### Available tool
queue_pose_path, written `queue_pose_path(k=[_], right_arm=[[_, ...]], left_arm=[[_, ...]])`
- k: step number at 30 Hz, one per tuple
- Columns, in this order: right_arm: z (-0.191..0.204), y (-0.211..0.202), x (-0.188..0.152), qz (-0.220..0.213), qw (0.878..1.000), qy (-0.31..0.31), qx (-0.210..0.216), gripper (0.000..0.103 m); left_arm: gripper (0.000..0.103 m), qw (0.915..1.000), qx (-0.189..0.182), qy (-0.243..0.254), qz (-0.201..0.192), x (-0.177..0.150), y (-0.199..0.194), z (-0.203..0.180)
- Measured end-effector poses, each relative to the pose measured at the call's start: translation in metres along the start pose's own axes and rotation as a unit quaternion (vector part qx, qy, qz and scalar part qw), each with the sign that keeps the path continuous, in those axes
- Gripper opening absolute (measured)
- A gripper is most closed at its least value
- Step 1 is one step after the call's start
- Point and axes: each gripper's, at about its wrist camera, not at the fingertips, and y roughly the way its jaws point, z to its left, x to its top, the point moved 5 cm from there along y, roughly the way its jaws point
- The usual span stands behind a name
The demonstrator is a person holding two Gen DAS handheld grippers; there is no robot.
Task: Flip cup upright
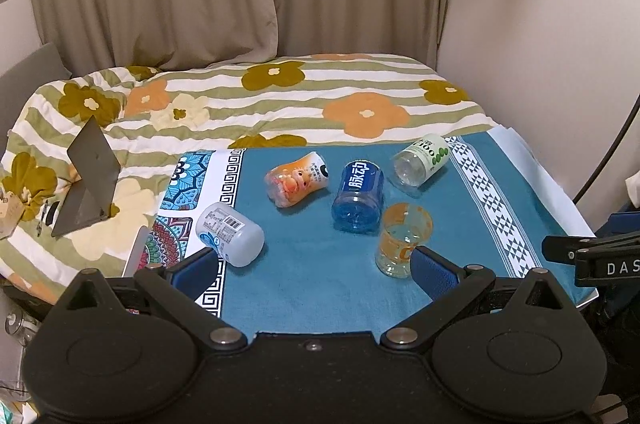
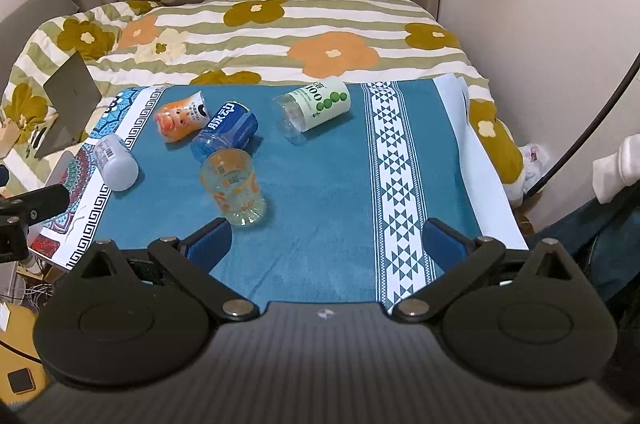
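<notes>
A clear cup with orange print stands upright on the teal cloth. Four cups lie on their sides: a white one, an orange pig one, a blue one and a green-dotted one. My left gripper is open and empty, its right finger just in front of the clear cup. My right gripper is open and empty, its left finger close to the clear cup's base.
A flowered quilt covers the bed behind the cloth. A grey laptop stands open at the left. Curtains and a wall are behind. A dark cable runs at the right.
</notes>
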Motion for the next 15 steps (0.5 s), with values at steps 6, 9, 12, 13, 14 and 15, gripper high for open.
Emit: queue_pose_path(k=[6, 9, 12, 13, 14, 15], right_arm=[[0.0002, -0.0006, -0.0001, -0.001, 1.000, 0.001, 0.000, 0.103], [0.0004, -0.0015, -0.0006, -0.002, 1.000, 0.001, -0.001, 0.103], [0.0010, -0.0020, -0.0008, -0.002, 1.000, 0.001, -0.001, 0.103], [0.0010, -0.0020, -0.0009, -0.002, 1.000, 0.001, -0.001, 0.103], [0.0010, -0.0021, -0.0009, -0.002, 1.000, 0.001, -0.001, 0.103], [0.0010, -0.0020, -0.0009, -0.002, 1.000, 0.001, -0.001, 0.103]], left_arm=[[0.103, 1.0000, 0.000, 0.000, -0.003, -0.0008, -0.0012, 0.0005], [0.103, 1.0000, 0.000, 0.000, -0.005, -0.0013, -0.0019, 0.0009], [0.103, 1.0000, 0.001, 0.001, -0.006, -0.0014, -0.0017, 0.0007], [0.103, 1.0000, 0.001, 0.002, -0.006, -0.0014, -0.0018, 0.0007], [0.103, 1.0000, 0.001, 0.003, -0.007, -0.0015, -0.0024, 0.0003], [0.103, 1.0000, 0.001, 0.004, -0.008, -0.0014, -0.0025, 0.0001]])
